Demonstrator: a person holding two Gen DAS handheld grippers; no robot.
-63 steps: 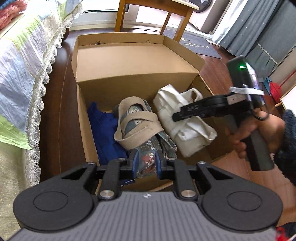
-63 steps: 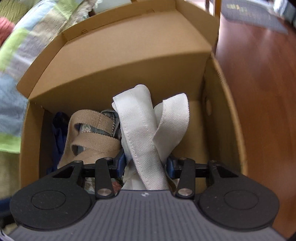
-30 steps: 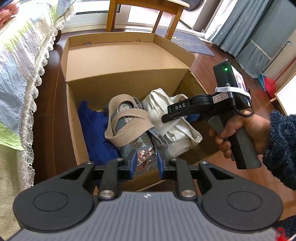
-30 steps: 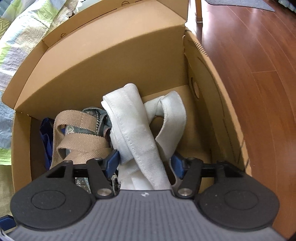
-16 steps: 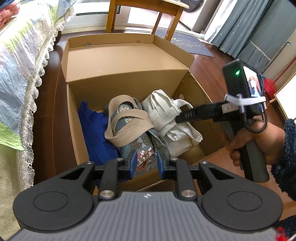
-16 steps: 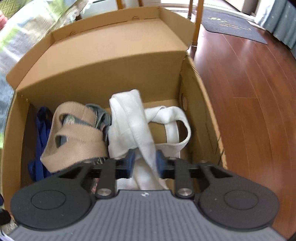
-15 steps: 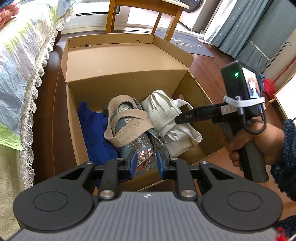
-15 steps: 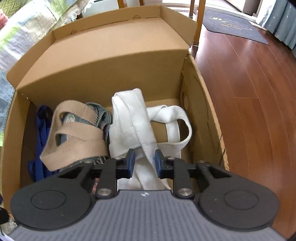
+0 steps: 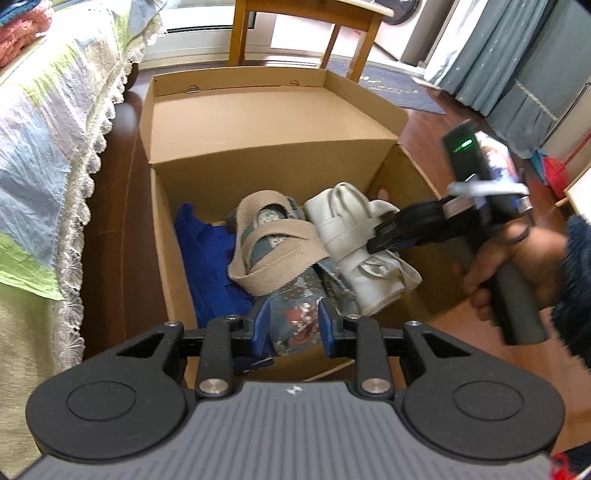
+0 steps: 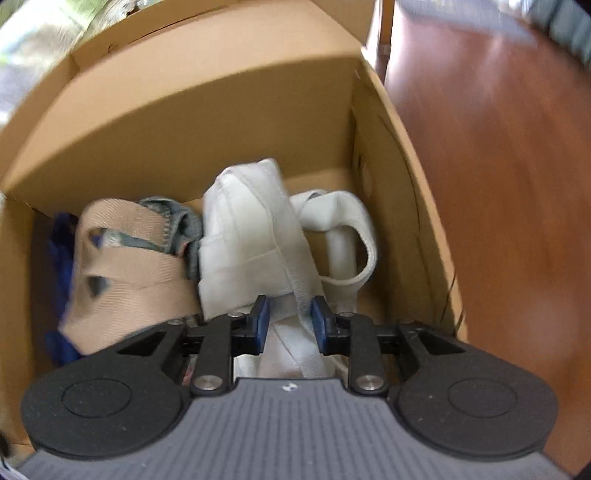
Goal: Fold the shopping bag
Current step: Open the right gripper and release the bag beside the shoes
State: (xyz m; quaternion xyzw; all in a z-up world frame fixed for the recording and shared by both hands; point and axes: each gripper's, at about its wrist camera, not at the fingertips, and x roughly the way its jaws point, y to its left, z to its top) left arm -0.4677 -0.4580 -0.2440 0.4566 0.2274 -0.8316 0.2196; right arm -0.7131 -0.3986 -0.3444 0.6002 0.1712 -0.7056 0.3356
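An open cardboard box (image 9: pixel 258 122) holds three rolled bags. In the middle is a floral bag (image 9: pixel 295 306) bound by tan straps (image 9: pixel 273 240), with a blue bag (image 9: pixel 210 258) to its left. To the right is a white canvas bag (image 9: pixel 354 229). My left gripper (image 9: pixel 291 325) hovers over the box's near edge, jaws opening, and the floral bag's near end shows between them. My right gripper (image 9: pixel 373 242), held by a hand, reaches onto the white bag (image 10: pixel 251 229). That gripper (image 10: pixel 289 321) has a white strap filling its narrow gap, and its jaws are easing apart slightly.
A bed with a patchwork quilt (image 9: pixel 44 147) runs along the left of the box. Wooden table legs (image 9: pixel 236 33) and a rug (image 9: pixel 399 88) lie beyond it. Grey curtains (image 9: pixel 517 74) hang at the right. Wood floor (image 10: pixel 498 184) lies right of the box.
My right gripper narrowed from wide around the white straps to pinching one, then shifted closer over the white bag. My left gripper's jaws have spread a little, and that hand has stayed put.
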